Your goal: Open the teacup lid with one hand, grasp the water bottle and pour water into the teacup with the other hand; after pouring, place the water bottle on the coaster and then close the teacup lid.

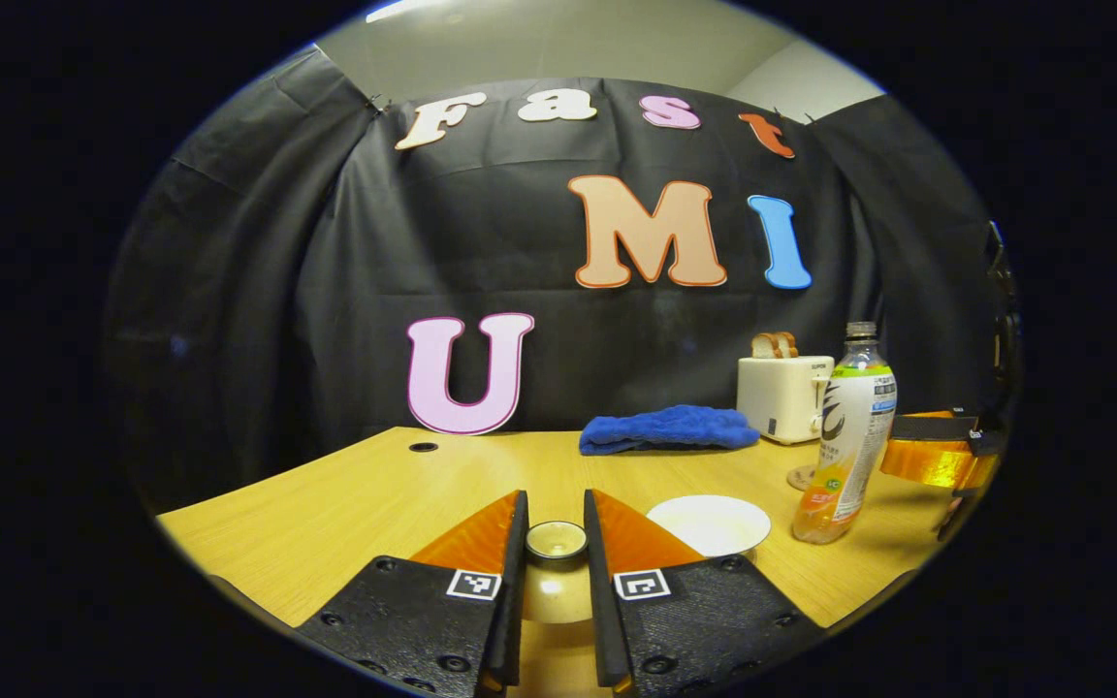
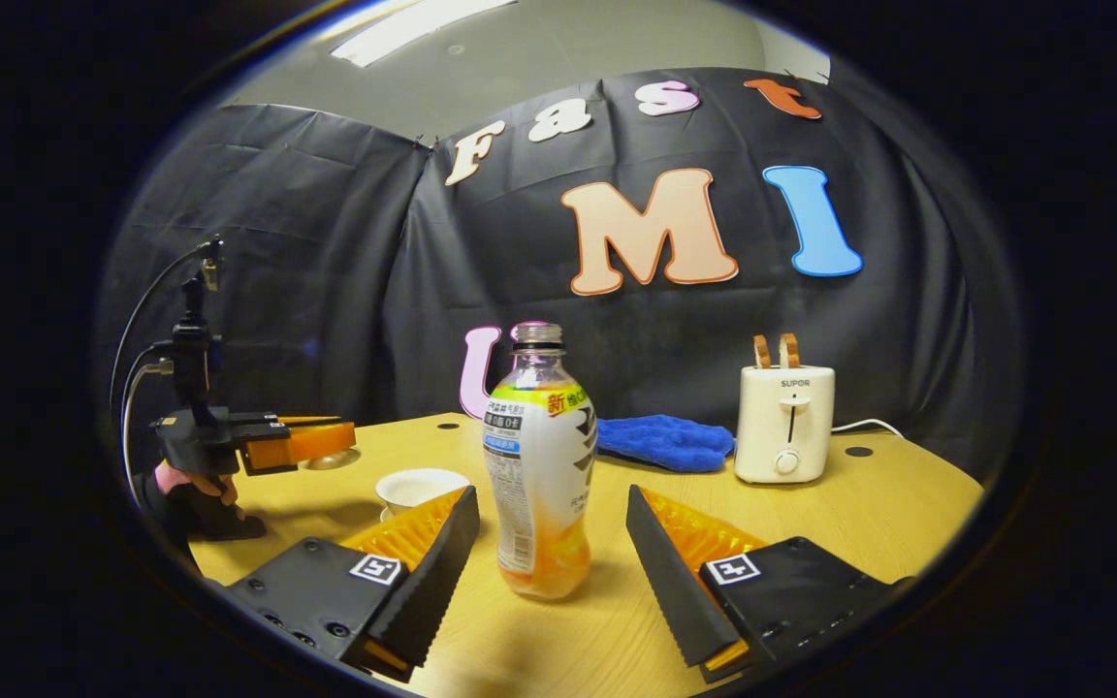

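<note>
My left gripper [image 1: 556,512] is shut on the knob of the cream teacup lid [image 1: 557,543], held off the cup. The open white teacup [image 1: 711,523] stands just right of it on the table. A labelled water bottle [image 1: 845,436] with orange liquid at its base stands upright farther right. In the right gripper view the bottle [image 2: 539,465] stands between the spread fingers of my open right gripper [image 2: 551,504], with gaps on both sides. The teacup [image 2: 418,488] is to its left there, and beyond it the left gripper [image 2: 299,441].
A small round coaster [image 1: 800,477] lies just behind the bottle. A white toaster [image 2: 781,422] with bread and a blue cloth [image 2: 665,441] sit at the back of the wooden table [image 2: 908,504]. A hand [image 2: 200,485] holds the left gripper.
</note>
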`<state>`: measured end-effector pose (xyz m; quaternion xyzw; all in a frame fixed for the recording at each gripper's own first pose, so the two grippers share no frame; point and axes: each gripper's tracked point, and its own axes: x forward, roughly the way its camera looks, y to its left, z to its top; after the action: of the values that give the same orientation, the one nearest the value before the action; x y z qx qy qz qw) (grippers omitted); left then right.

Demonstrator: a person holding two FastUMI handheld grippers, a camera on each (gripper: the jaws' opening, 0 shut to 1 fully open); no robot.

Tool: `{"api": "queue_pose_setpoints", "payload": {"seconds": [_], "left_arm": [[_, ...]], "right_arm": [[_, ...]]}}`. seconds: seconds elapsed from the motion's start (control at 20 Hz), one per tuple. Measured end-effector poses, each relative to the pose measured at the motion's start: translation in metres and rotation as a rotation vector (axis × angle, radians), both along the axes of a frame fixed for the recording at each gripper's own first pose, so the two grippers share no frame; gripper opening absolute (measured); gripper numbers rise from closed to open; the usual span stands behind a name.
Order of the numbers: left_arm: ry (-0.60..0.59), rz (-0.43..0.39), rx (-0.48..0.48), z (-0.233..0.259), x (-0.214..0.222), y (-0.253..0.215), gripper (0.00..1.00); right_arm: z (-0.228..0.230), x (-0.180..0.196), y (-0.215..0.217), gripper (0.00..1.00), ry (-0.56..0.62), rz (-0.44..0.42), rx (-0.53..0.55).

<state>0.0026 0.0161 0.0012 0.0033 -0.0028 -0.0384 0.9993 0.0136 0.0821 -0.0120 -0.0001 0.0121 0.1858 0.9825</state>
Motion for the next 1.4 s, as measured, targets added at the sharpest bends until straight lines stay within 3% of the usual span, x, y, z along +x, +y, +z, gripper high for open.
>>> {"api": "queue_pose_setpoints", "payload": {"seconds": [0.2,0.35,0.45,0.65,0.8,0.85,1.1,1.15,1.4], "left_arm": [[0.000,0.028,0.001,0.000,0.001,0.009,0.28],[-0.001,0.032,0.002,0.000,0.002,0.014,0.28],[-0.002,0.037,0.003,0.000,0.004,0.018,0.27],[-0.002,0.036,0.004,0.000,0.007,0.022,0.28],[-0.001,0.032,0.003,-0.001,0.008,0.024,0.28],[-0.001,0.031,0.002,-0.001,0.007,0.024,0.28],[-0.002,0.031,0.001,-0.002,0.008,0.025,0.28],[-0.004,0.031,0.000,-0.001,0.008,0.025,0.27],[-0.002,0.034,0.001,-0.001,0.008,0.025,0.27]], "right_arm": [[-0.007,0.010,0.013,0.97,0.028,0.014,-0.014],[-0.011,0.020,0.016,0.94,0.051,-0.016,-0.024],[-0.010,0.025,0.019,0.99,0.054,-0.037,-0.026],[-0.012,0.038,0.020,0.99,0.055,-0.072,-0.022],[-0.017,0.046,0.021,0.92,0.080,-0.098,-0.035],[-0.021,0.053,0.022,0.78,0.090,-0.104,-0.043],[-0.021,0.049,0.019,0.70,0.101,-0.115,-0.070],[-0.023,0.052,0.017,0.62,0.097,-0.136,-0.075],[-0.018,0.049,0.012,0.60,0.073,-0.166,-0.154]]}}
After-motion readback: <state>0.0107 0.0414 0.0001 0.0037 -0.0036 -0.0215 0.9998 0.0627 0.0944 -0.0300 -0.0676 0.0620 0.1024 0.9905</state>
